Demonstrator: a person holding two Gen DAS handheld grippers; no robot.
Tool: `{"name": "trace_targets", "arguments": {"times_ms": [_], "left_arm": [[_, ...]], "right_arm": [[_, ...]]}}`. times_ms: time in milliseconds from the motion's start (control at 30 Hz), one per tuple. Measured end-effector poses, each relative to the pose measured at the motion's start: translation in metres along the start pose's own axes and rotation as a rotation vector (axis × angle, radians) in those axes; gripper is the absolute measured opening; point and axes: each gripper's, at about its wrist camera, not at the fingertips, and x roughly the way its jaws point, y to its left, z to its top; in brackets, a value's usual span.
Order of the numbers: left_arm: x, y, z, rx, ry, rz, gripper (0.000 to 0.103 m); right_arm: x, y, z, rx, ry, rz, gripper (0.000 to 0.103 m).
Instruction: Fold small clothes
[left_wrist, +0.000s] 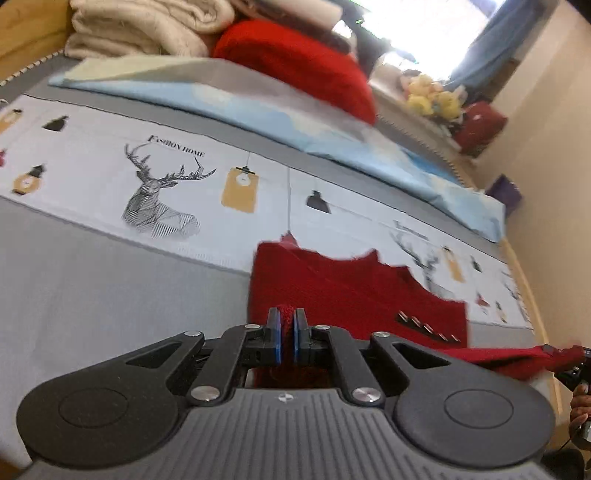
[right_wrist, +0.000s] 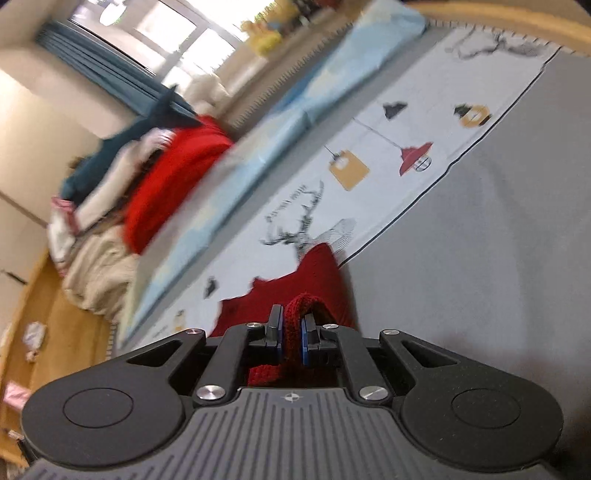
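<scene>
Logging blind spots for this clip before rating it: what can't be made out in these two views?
- Red knit garment: its near part is hidden behind the left gripper body in the left wrist view.
- Right gripper: how much knit it pinches is hidden by its own fingers.
- Small metal trim on the garment: too small to identify.
- Clothes pile: motion-blurred in the right wrist view.
- Hand: cut off by the right edge.

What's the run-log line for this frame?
step: fold in progress | left gripper: shut on red knit garment | right gripper: shut on red knit garment | surface: printed bedspread
</scene>
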Motion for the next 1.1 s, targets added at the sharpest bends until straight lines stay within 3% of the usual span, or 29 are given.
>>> {"name": "trace_targets", "arguments": {"times_ms": [67, 167, 233, 300, 400, 467, 600, 667, 700, 767, 800, 867, 933, 1033, 1100], "left_arm": [[0.034, 0.007, 0.013, -0.012, 0.022, 0.032, 0.008], [0.059, 0.017, 0.012, -0.011, 0.009, 0.063, 0.015], [0.077, 0.025, 0.004, -0.051, 0.102, 0.07, 0.02], [0.091, 0.027, 0.0, -0.053, 0.152, 0.091, 0.023], [0.106, 0.026, -0.005, -0.032, 0.176, 0.072, 0.044], [0.119, 0.031, -0.011, -0.069, 0.206, 0.049, 0.045], [0.139, 0.032, -0.019, -0.112, 0.215, 0.058, 0.045], [0.14, 0.033, -0.017, -0.132, 0.189, 0.052, 0.045], [0.14, 0.032, -0.017, -0.139, 0.175, 0.046, 0.043], [0.139, 0.028, -0.014, -0.128, 0.156, 0.027, 0.023], [0.138, 0.024, -0.013, -0.097, 0.143, 0.022, 0.011], [0.129, 0.01, -0.012, 0.012, 0.094, 0.05, 0.008], [0.113, 0.0, -0.008, 0.091, 0.006, 0.065, 0.006], [0.078, -0.006, 0.001, 0.107, -0.197, 0.069, 0.005], [0.065, -0.016, 0.004, 0.159, -0.321, 0.128, 0.005]], "right_arm": [[0.044, 0.0, 0.014, -0.031, 0.022, -0.07, 0.019], [0.077, -0.008, 0.018, -0.097, -0.015, -0.215, 0.021], [0.085, -0.021, 0.009, -0.106, -0.014, -0.205, 0.021], [0.095, -0.031, 0.003, -0.037, 0.049, -0.205, 0.025], [0.11, -0.03, -0.004, -0.069, 0.105, -0.162, 0.036], [0.12, -0.03, -0.01, -0.091, 0.128, -0.198, 0.043], [0.137, -0.033, -0.02, -0.075, 0.193, -0.232, 0.044], [0.144, -0.031, -0.021, -0.107, 0.212, -0.246, 0.043], [0.145, -0.029, -0.023, -0.125, 0.214, -0.25, 0.034], [0.141, -0.023, -0.022, -0.162, 0.18, -0.252, 0.012], [0.138, -0.019, -0.022, -0.181, 0.159, -0.238, 0.012], [0.129, -0.005, -0.021, -0.244, 0.104, -0.215, 0.011], [0.112, 0.011, -0.019, -0.306, 0.012, -0.18, 0.01], [0.076, 0.033, -0.017, -0.367, -0.203, -0.079, 0.01], [0.064, 0.042, -0.018, -0.4, -0.315, -0.071, 0.01]]}}
